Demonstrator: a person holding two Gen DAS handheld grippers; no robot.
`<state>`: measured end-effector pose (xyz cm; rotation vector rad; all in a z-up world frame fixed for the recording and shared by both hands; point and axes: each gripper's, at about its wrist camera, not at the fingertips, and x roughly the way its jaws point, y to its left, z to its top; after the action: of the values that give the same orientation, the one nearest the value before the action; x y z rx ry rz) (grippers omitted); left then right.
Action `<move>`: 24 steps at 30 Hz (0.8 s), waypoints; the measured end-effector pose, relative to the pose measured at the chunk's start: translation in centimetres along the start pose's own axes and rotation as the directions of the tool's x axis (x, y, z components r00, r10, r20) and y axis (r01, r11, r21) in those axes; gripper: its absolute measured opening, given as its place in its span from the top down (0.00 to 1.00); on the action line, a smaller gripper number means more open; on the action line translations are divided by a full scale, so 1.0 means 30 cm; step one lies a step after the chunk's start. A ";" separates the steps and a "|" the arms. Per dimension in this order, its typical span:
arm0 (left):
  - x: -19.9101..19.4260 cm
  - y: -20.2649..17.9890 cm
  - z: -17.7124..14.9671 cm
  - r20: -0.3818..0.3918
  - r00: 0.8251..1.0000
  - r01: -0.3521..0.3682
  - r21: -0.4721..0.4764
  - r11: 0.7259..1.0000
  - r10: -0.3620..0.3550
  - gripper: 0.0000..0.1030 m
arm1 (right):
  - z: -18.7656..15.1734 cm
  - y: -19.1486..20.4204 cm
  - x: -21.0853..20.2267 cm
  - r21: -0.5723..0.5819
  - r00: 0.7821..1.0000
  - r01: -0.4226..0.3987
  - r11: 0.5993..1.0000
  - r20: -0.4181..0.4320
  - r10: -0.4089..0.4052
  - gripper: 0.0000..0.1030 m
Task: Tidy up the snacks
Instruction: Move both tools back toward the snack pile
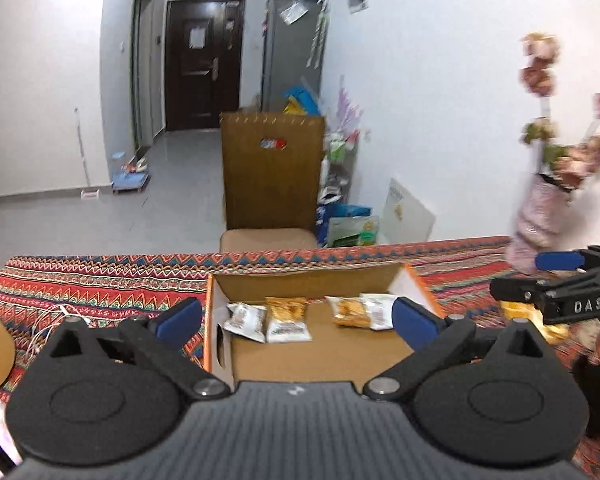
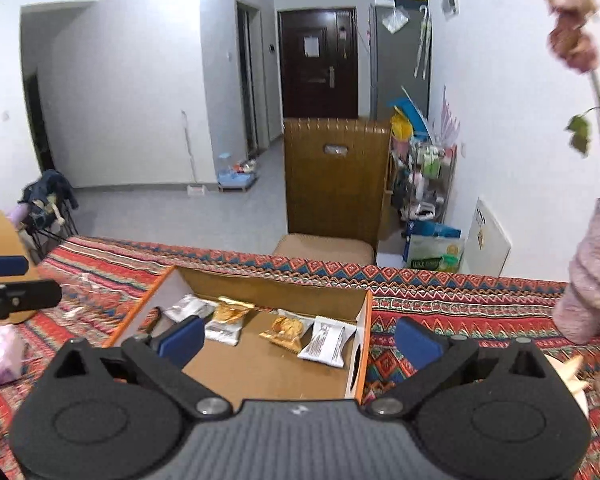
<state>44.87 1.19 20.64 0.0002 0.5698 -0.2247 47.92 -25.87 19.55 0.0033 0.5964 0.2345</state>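
Note:
An open cardboard box (image 1: 312, 354) (image 2: 260, 368) sits on the patterned tablecloth. Inside it lie several snack packets along the far wall: white ones (image 1: 246, 322) (image 2: 327, 341) and golden ones (image 1: 286, 307) (image 2: 286, 332). My left gripper (image 1: 298, 320) is open and empty, held above the box's near edge. My right gripper (image 2: 298, 338) is open and empty, above the box's near right side. The right gripper also shows at the right edge of the left wrist view (image 1: 560, 280), above a yellow packet (image 1: 520, 312) on the cloth.
A pink vase with dried flowers (image 1: 540, 216) (image 2: 592, 280) stands at the table's right. A wooden chair (image 1: 272, 176) (image 2: 334, 184) stands behind the table. White cables (image 1: 56, 320) lie left of the box. A pinkish bag (image 2: 0, 354) lies at the left.

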 end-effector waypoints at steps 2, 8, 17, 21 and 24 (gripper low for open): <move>-0.119 -0.045 -0.037 0.038 0.999 -0.008 0.032 0.999 0.007 0.00 | -0.031 0.008 -0.104 -0.012 1.000 -0.010 1.000 0.027 0.011 0.00; -0.414 -0.172 -0.186 0.158 0.987 -0.040 0.106 0.994 0.023 0.00 | -0.189 0.049 -0.417 -0.093 0.991 0.009 0.996 0.131 0.003 0.00; -0.652 -0.232 -0.517 0.209 0.978 -0.023 0.081 0.996 0.006 0.00 | -0.520 0.114 -0.726 -0.192 0.967 0.007 0.981 0.251 0.042 0.00; -0.711 -0.220 -0.684 0.234 0.972 0.000 0.072 0.997 -0.017 0.00 | -0.703 0.133 -0.800 -0.209 0.955 -0.004 0.978 0.288 0.066 0.00; -0.727 -0.198 -0.830 0.185 0.980 0.067 0.041 0.997 -0.073 0.00 | -0.849 0.163 -0.806 -0.253 0.957 0.032 0.967 0.287 0.043 0.00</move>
<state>12.45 1.55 11.70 -0.0078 0.3795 -0.2999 13.28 -28.08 12.23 -0.2070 0.2696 0.3089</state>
